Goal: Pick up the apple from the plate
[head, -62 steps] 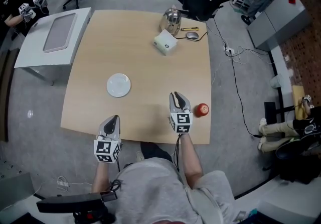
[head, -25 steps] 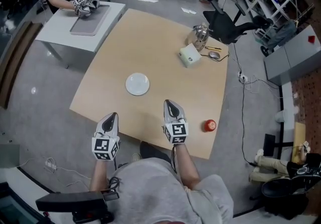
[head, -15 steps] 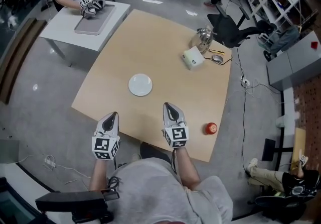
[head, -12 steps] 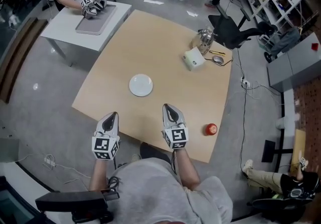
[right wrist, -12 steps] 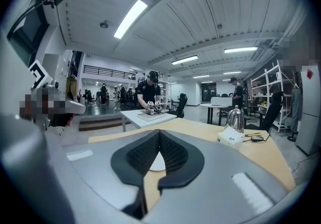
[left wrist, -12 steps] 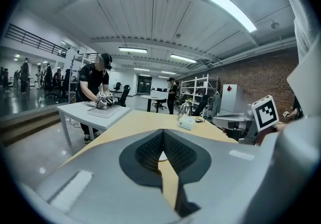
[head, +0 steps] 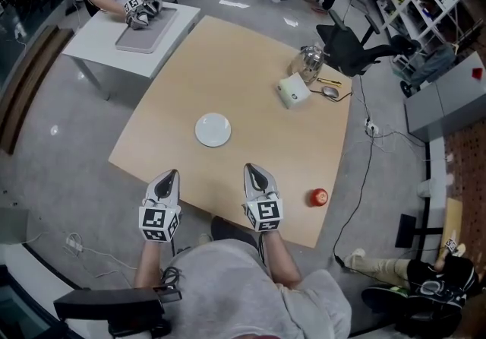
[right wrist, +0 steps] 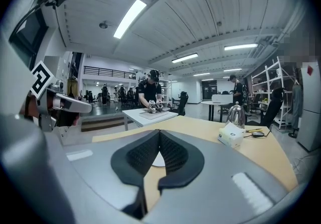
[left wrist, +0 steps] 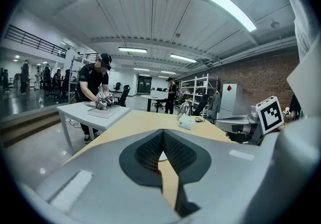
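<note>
The red apple (head: 319, 197) lies on the wooden table (head: 250, 102) near its front right edge, not on the plate. The white plate (head: 213, 130) sits bare at the table's middle; a sliver of it shows behind the jaws in the left gripper view (left wrist: 162, 156) and the right gripper view (right wrist: 158, 159). My right gripper (head: 253, 171) is shut and holds nothing, over the front edge, left of the apple. My left gripper (head: 170, 177) is shut and holds nothing, just off the table's front left edge.
At the table's far right stand a metal kettle (head: 308, 63), a white box (head: 294, 90), a mouse (head: 331, 90) and a pen. A smaller grey table (head: 129, 18) at the back left has another person working at it. Office chairs and cables surround the table.
The right gripper has drifted slightly left, away from the apple. The left gripper has stayed still. The head view has shifted a little.
</note>
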`<state>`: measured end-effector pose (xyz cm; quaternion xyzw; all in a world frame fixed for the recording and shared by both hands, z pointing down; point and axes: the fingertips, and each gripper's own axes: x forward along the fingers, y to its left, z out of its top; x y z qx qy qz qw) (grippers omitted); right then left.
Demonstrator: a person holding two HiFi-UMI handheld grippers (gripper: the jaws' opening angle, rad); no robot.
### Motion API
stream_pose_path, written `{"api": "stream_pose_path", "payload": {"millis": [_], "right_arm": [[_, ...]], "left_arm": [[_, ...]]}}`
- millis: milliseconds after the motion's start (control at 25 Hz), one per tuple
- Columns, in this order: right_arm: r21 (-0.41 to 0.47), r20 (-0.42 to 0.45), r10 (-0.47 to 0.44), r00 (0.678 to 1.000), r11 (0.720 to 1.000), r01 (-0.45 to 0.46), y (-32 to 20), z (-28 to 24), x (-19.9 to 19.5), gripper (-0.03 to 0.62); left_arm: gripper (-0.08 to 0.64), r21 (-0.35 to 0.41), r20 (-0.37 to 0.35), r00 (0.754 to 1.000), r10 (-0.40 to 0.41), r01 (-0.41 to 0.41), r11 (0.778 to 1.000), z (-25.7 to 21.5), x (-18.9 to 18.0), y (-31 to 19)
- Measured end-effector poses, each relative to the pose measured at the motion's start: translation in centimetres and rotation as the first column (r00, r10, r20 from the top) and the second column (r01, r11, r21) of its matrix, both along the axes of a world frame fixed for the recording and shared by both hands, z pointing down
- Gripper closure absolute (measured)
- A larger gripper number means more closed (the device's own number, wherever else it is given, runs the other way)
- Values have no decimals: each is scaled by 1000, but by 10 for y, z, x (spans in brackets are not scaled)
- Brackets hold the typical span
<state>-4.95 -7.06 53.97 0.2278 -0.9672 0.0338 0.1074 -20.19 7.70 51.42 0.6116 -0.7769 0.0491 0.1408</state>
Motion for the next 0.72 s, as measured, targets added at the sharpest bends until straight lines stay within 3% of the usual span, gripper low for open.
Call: {"api": "stream_pose_path", "payload": {"millis": [720], "right_arm": [[-5,-7,-4,1000,1000,4,-2,-2,7,586]], "left_arm": [[540,-5,-2,1000,19,-19,1000,3,8,-6]]}}
